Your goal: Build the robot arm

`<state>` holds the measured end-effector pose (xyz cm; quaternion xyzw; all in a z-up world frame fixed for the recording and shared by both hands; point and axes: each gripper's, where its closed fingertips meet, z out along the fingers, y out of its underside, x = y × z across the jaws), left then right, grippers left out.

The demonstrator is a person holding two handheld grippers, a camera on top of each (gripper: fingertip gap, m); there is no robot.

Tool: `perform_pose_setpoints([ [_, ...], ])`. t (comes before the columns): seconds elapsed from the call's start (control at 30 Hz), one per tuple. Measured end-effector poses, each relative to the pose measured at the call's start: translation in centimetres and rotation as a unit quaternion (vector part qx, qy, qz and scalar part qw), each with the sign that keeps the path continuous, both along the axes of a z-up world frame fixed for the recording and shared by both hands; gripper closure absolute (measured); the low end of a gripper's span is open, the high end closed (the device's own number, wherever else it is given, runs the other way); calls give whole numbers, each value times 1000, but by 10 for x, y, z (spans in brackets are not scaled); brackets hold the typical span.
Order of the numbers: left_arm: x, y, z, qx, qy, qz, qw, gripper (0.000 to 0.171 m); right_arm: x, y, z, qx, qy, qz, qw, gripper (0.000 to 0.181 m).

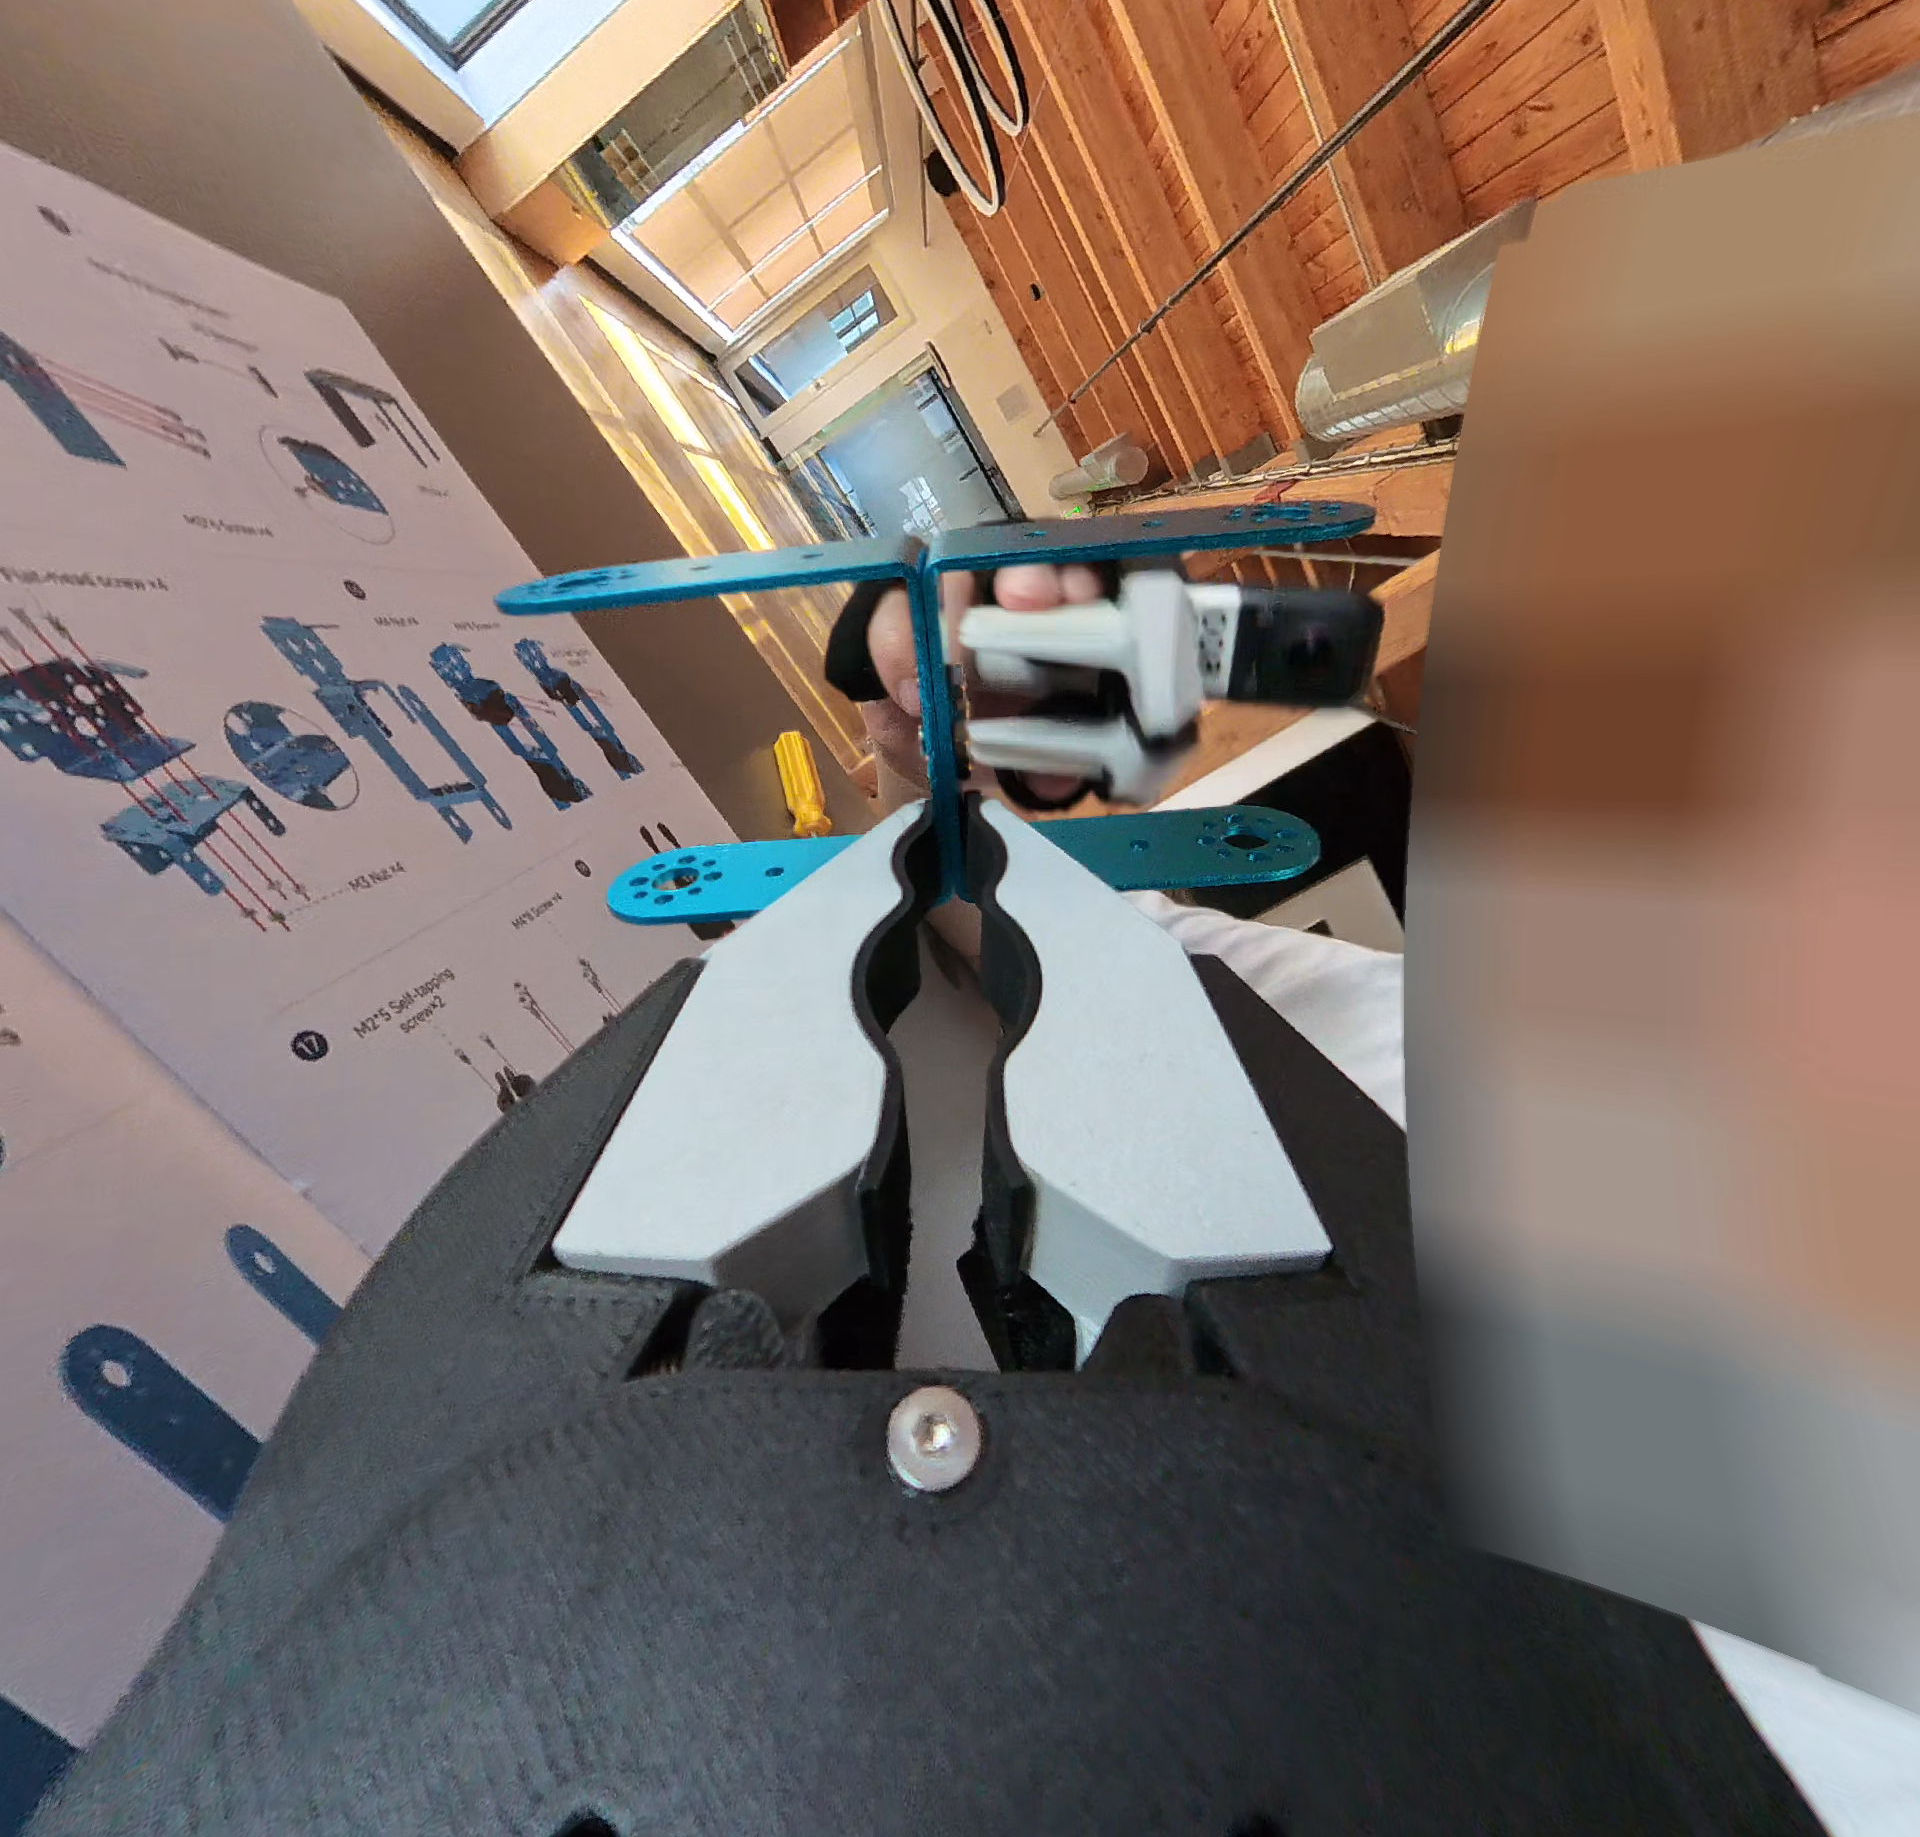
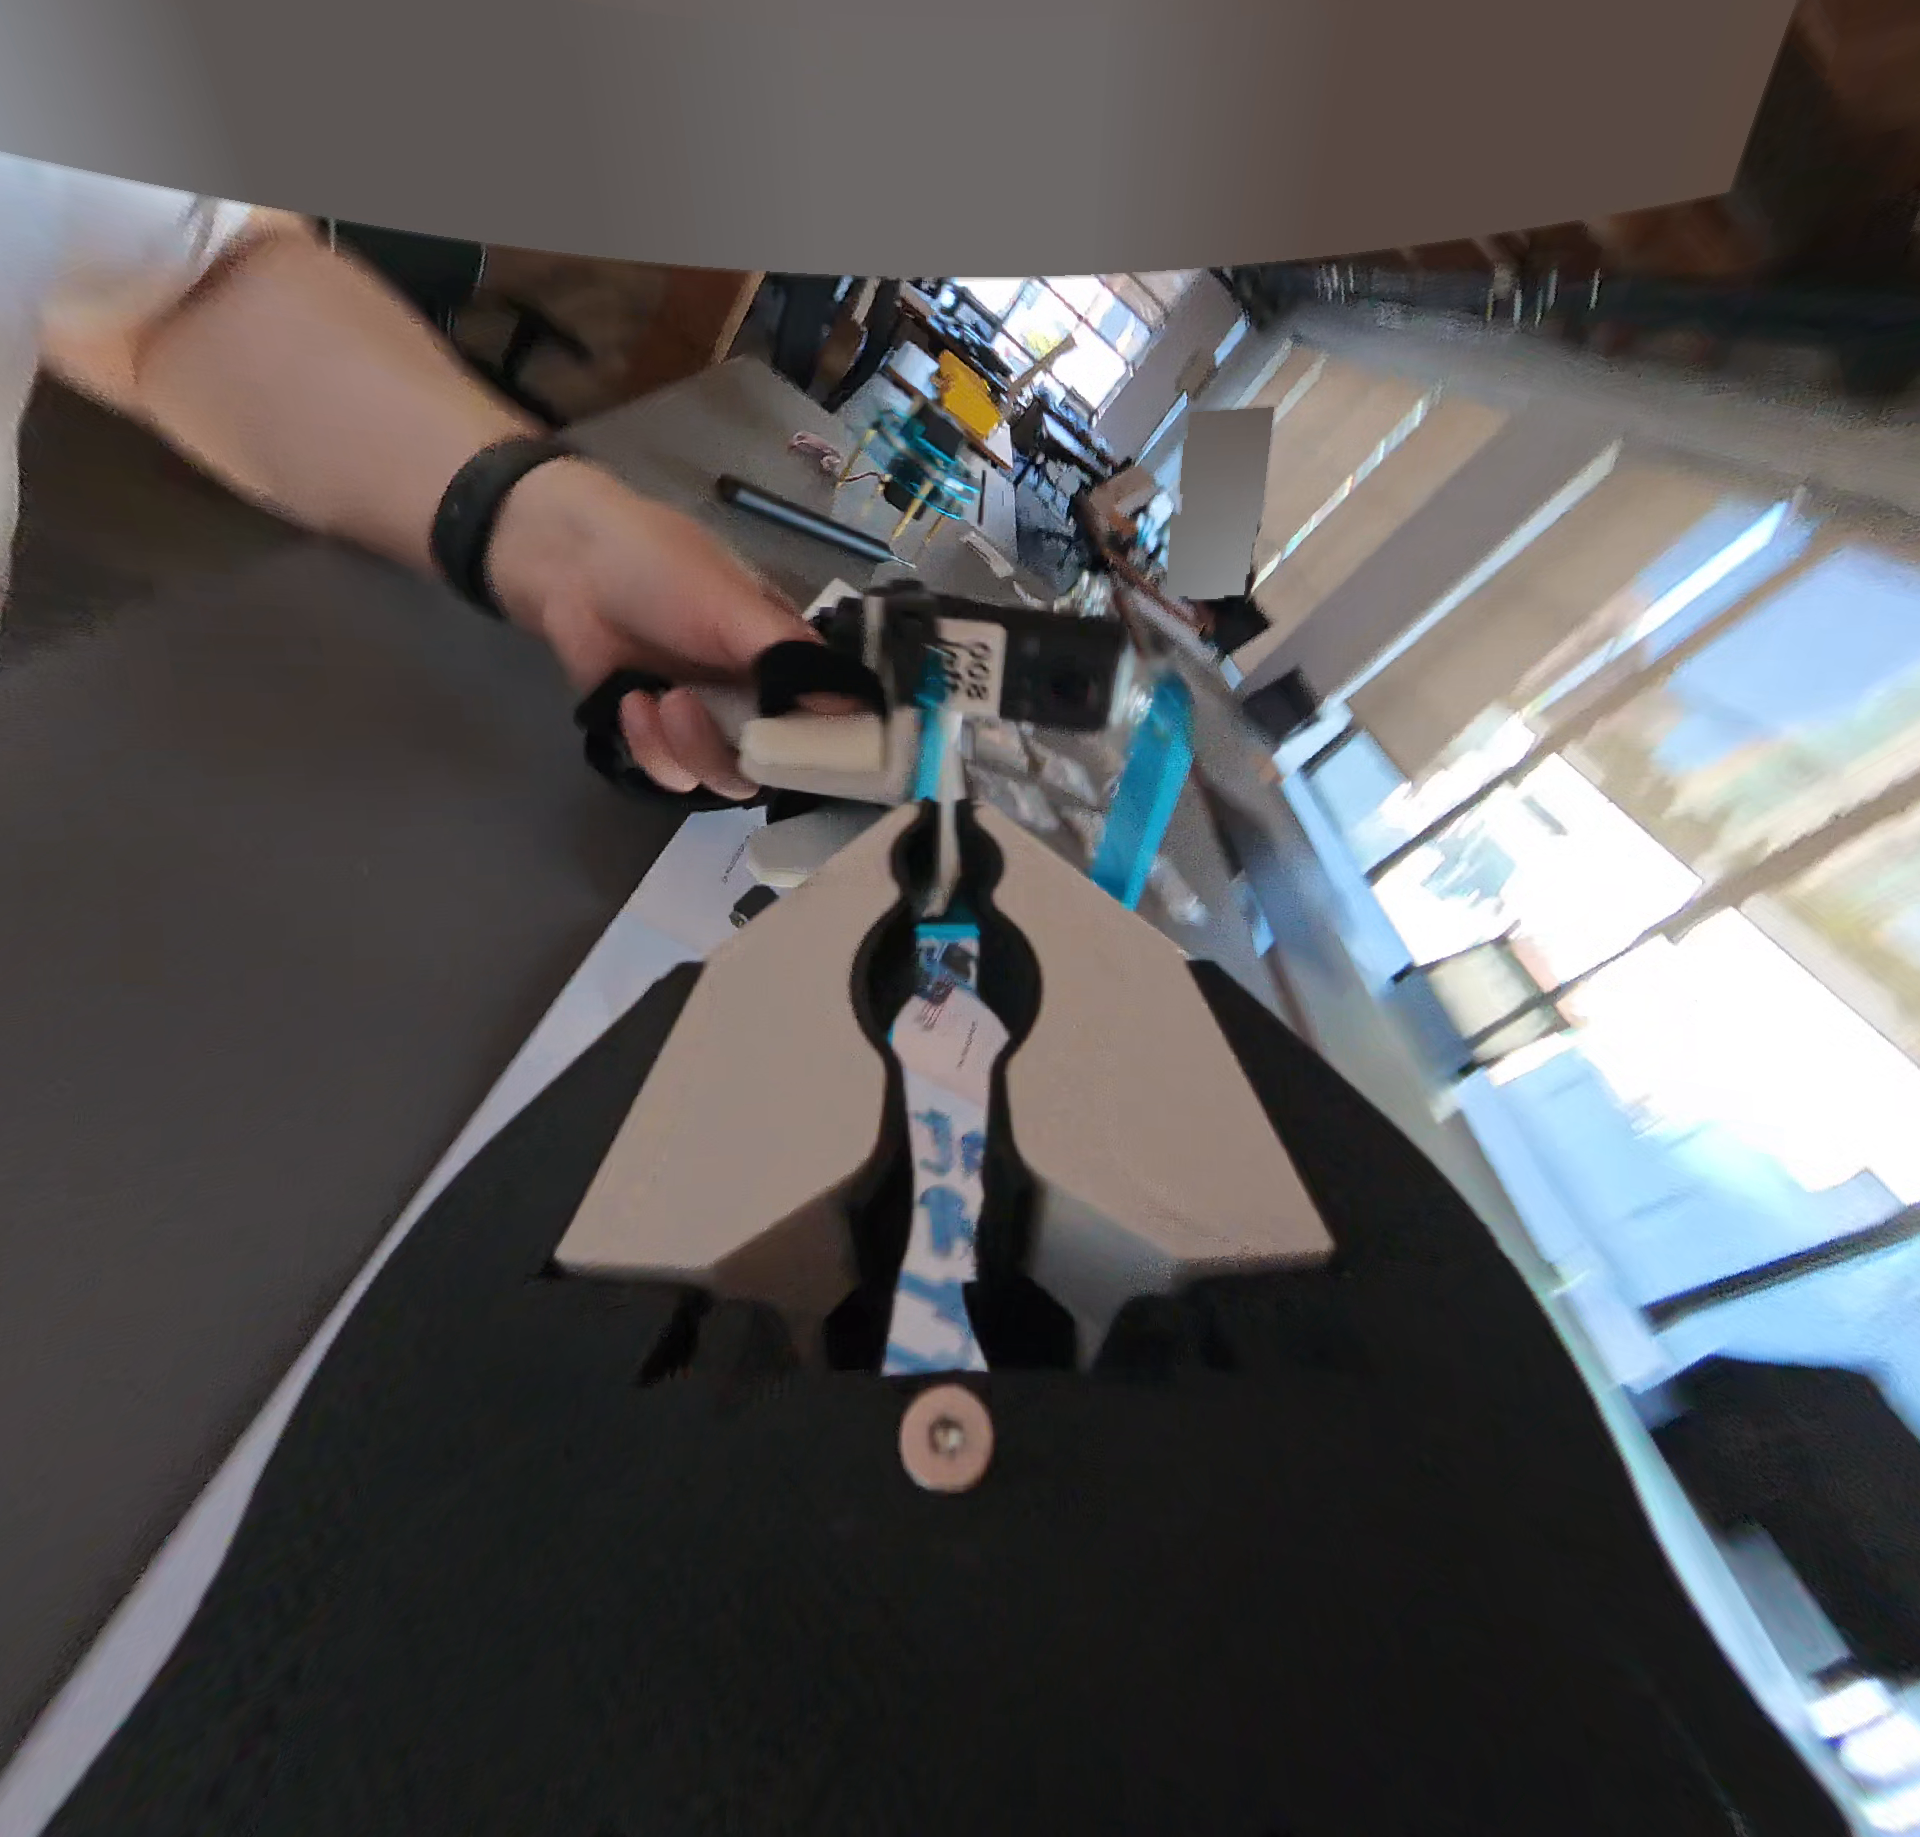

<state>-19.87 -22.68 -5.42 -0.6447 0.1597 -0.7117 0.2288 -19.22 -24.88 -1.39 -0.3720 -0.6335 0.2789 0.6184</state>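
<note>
While left tongs [image 1: 951,852] pinch the blue bracket's [image 1: 940,707] middle plate, right tongs [image 2: 951,831], nearly closed, nip a white tab at 12 o'clock; keep both grips square.

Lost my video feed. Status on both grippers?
Left gripper shut on blue bracket assembly. Right gripper shut on the same assembly's edge. Instruction sheet alongside. Nothing between them.

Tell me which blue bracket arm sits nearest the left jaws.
The lower left arm, with its ring of holes, beside the left gripper; the upper arms stretch farther away.
</note>
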Motion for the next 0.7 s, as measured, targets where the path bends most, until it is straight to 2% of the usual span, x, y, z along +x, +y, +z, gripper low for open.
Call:
perform_pose_setpoints([
  [0.03,0,0,1,10,1,3,1000,170,4,21,2,-82,7,-34,996,181],
  [0.07,0,0,2,21,6,5,1000,170,6,39,-5,-178,-4,-60,982,172],
  [0.1,1,-1,3,34,11,7,999,170,5,44,-13,-281,-22,-45,958,164],
  [0.17,2,-2,3,61,26,15,998,170,-2,41,-19,-478,-26,9,878,148],
  [0.2,2,-2,3,77,36,21,996,170,-5,34,-13,-547,-10,60,835,147],
  [0.23,3,-2,2,91,47,24,994,171,-7,37,-12,-594,9,71,801,148],
  [0.3,5,-5,1,116,65,25,991,170,-10,44,-18,-635,26,68,769,149],
  [0.37,8,-8,-2,132,85,21,987,170,-12,45,-25,-651,18,62,756,150],
  [0.43,12,-11,-4,143,98,16,985,170,-13,37,-21,-658,16,87,748,178],
  [0.5,13,-14,0,144,89,16,985,169,-13,37,-19,-668,21,87,739,179],
  [0.57,12,-15,5,134,74,14,988,157,-13,38,-16,-669,32,86,737,178],
  [0.6,10,-16,10,124,62,12,990,148,-14,38,-13,-659,39,87,746,178],
  [0.7,-2,-22,37,108,5,2,994,142,-12,25,7,-591,70,124,794,179],
])
